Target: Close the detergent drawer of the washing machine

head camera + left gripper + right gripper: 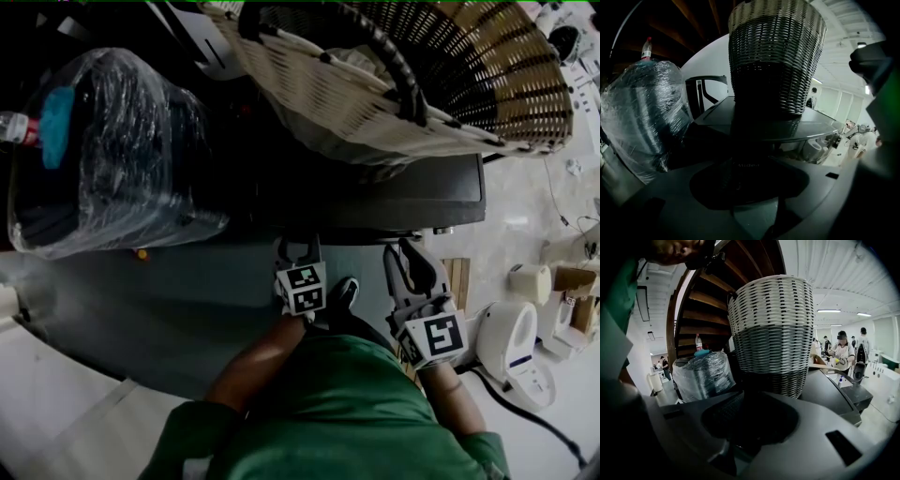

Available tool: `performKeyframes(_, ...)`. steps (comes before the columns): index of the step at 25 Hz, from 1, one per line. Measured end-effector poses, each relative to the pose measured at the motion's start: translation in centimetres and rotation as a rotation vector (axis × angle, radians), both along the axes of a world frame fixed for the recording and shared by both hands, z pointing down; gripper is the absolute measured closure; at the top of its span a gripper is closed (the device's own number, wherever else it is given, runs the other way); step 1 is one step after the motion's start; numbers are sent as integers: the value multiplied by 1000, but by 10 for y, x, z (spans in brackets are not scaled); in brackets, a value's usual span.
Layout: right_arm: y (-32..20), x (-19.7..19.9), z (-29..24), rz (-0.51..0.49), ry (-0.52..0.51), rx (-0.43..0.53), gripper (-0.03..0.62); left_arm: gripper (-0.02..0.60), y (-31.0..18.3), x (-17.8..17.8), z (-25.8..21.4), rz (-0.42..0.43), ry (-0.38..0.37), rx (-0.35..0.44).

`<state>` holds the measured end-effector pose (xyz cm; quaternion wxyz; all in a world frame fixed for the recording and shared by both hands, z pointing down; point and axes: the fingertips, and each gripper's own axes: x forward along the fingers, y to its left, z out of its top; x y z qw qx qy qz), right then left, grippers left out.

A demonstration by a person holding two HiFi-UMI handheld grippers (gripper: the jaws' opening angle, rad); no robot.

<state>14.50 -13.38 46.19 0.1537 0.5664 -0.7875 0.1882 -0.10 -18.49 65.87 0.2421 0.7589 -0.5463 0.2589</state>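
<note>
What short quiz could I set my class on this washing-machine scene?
1. True or false: the two-tone woven wicker basket lies tipped on its side.
2. In the head view, where is the dark bundle wrapped in clear plastic film relative to the basket? A left; B right; C inside it.
3. Fill in: the left claw and the right claw, both open, each hold ____.
Key: 1 false; 2 A; 3 nothing.

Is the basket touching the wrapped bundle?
Apart. The left gripper view shows a clear bright gap between the basket and the wrapped bundle.
</note>
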Motion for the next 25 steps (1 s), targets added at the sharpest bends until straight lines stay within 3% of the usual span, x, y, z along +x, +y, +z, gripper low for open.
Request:
performKeyframes(4, 0, -1, -2, -11, -6, 30, 488, 341, 0, -1, 0, 13, -3, 15)
performKeyframes(9, 5, -1, -6, -5, 13, -3, 491, 342, 1, 0, 0, 19, 0, 15)
performKeyframes(16, 11, -9, -19, -18, -7, 102, 491, 343, 8, -5, -7, 122, 13, 19)
performKeyframes(18, 13, -11, -23, -17, -2, 111, 491, 344, 10, -10, -22, 140, 39, 57)
performKeyframes(25, 16, -22, -46, -10, -5, 143, 491, 344, 20, -11, -126, 254, 144, 329)
